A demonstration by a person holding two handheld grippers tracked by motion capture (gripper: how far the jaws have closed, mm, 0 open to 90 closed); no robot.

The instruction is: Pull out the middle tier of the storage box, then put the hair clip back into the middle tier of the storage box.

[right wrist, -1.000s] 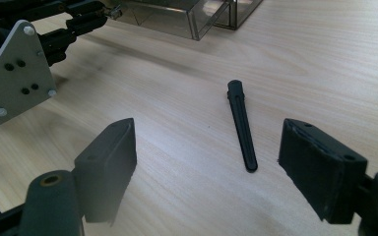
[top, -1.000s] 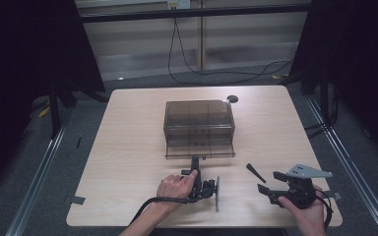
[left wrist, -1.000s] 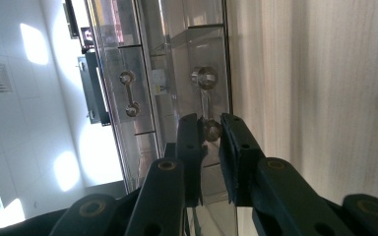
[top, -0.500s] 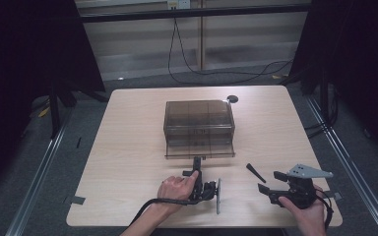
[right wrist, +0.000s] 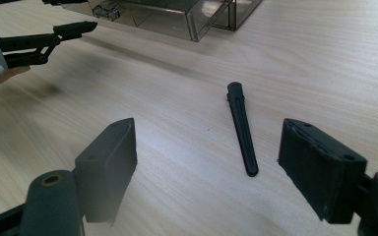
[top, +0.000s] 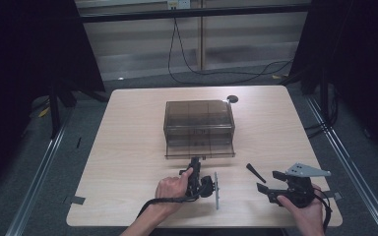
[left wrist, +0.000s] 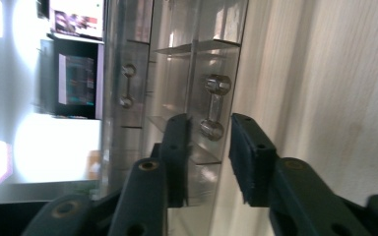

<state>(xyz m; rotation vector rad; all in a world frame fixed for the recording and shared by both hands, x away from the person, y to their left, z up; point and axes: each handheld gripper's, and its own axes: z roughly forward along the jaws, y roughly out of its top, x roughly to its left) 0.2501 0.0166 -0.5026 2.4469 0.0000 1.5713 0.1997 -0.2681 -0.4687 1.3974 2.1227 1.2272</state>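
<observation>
Change: left gripper [top: 195,166] jaws have just been opening, and the left hand [top: 171,188] has barely shifted against the earlier high views; right gripper [top: 268,183] sits where it was.
Left gripper: turned on its side at the front of the drawer box [top: 199,122], its two black jaws parted either side of the drawer handle [left wrist: 213,106]. In the left gripper view a gap shows on both sides of the handle, so the pads are not pressing on it: released.
Handle: a clear little bar with a rounded knob at each end, standing off the drawer front; its lower knob lies between the jaw tips.
Second handle: another [left wrist: 126,86] of the same shape sits on the neighbouring drawer front, farther from the jaws.
Drawer box: smoky, see-through plastic, boxy, with thin dividers and shelves visible through the walls. It stands near the middle of the table [top: 128,147], just beyond the left gripper.
Right gripper: held by the right hand [top: 302,206] near the table's front right corner, jaws spread wide with nothing between the pads.
Black stick: a slim, tapered black piece [right wrist: 242,128] lies flat on the wood ahead of the right gripper's jaws, apart from both.
Table: pale wood grain, with a small dark round spot [top: 232,99] near the far edge behind the box.
</observation>
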